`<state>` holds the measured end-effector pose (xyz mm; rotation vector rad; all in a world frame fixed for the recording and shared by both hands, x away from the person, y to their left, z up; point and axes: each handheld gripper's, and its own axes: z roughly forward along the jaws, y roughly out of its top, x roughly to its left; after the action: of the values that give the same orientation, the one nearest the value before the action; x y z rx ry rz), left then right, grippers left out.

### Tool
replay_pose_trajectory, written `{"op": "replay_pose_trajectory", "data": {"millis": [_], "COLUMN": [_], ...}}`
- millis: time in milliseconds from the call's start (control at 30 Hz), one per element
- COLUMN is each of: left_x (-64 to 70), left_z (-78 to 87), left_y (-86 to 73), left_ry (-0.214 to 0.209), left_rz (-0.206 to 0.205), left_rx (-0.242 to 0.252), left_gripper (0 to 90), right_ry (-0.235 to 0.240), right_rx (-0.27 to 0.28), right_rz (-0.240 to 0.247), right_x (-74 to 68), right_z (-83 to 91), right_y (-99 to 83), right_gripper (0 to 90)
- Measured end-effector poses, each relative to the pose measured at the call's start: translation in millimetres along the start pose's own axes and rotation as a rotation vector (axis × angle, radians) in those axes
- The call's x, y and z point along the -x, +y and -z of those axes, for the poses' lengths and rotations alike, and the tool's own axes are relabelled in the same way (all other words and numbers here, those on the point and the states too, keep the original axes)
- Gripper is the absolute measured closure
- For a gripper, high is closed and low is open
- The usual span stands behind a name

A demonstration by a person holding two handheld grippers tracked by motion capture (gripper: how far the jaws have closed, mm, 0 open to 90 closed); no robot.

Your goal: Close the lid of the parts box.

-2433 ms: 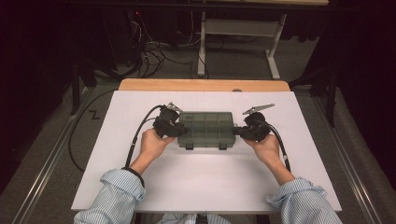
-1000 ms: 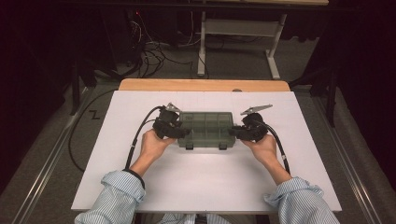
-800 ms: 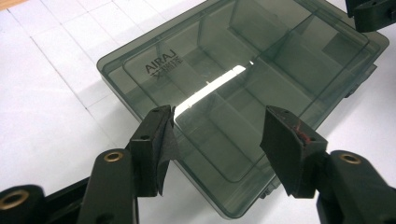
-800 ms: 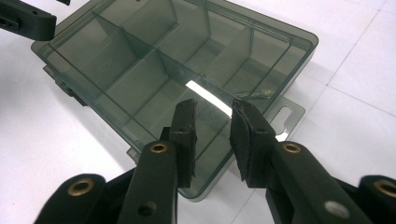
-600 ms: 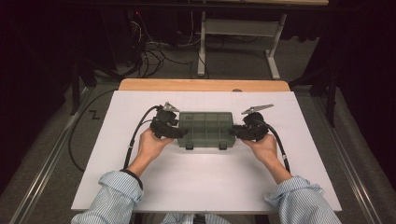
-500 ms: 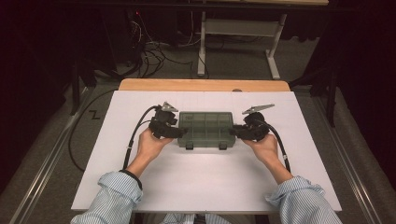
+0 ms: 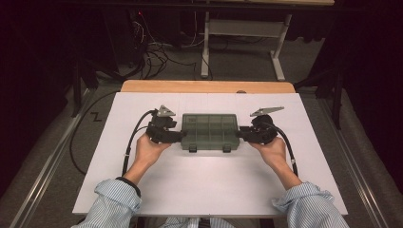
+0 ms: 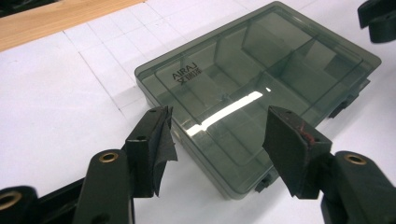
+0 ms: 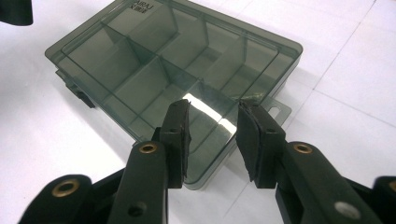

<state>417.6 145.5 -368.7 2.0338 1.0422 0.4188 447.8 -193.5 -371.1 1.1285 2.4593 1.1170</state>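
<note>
A: What is on the table [image 7: 209, 185]?
B: A white sheet covers it. A smoky green, see-through compartment box [image 7: 209, 130] lies flat at the centre, lid closed, two latch tabs on its near edge. Dividers show through the lid.

A: Where are the hands?
B: The left hand [image 7: 148, 149] holds the left tool [image 7: 177, 137] at the box's left end. The right hand [image 7: 271, 149] holds the right tool [image 7: 241, 134] at its right end.

A: Are the tools gripping it?
B: Neither is. In the left gripper view the left tool [image 8: 217, 135] has its jaws spread wide over the box's corner. In the right gripper view the right tool [image 9: 212, 135] has its jaws partly open above the box's end, holding nothing.
</note>
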Motion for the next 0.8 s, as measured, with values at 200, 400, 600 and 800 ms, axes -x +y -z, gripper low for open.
{"op": "replay_pose_trajectory", "data": {"millis": [200, 400, 600, 800], "left_x": [1.7, 3.3, 1.8, 1.4], "left_z": [6.2, 12.6, 18.3, 22.5], "left_y": [-1.9, -5.0, -7.6, -10.8], "left_ry": [0.002, 0.013, 0.016, 0.016], "left_rz": [-0.003, -0.018, -0.014, -0.019], "left_rx": [0.029, 0.05, 0.069, 0.079], "left_gripper": [40.7, 40.6, 40.5, 40.1], "right_ry": [0.002, 0.004, 0.003, 0.001], "right_rx": [0.013, 0.017, 0.022, 0.031], "right_rz": [0.004, 0.011, 0.004, -0.008], "right_x": [-1.5, -3.5, -3.1, -1.1], "right_z": [4.4, 5.6, 8.2, 12.1], "right_y": [-1.0, -3.5, -5.3, -6.5], "right_gripper": [65.5, 64.4, 62.9, 61.7]}}
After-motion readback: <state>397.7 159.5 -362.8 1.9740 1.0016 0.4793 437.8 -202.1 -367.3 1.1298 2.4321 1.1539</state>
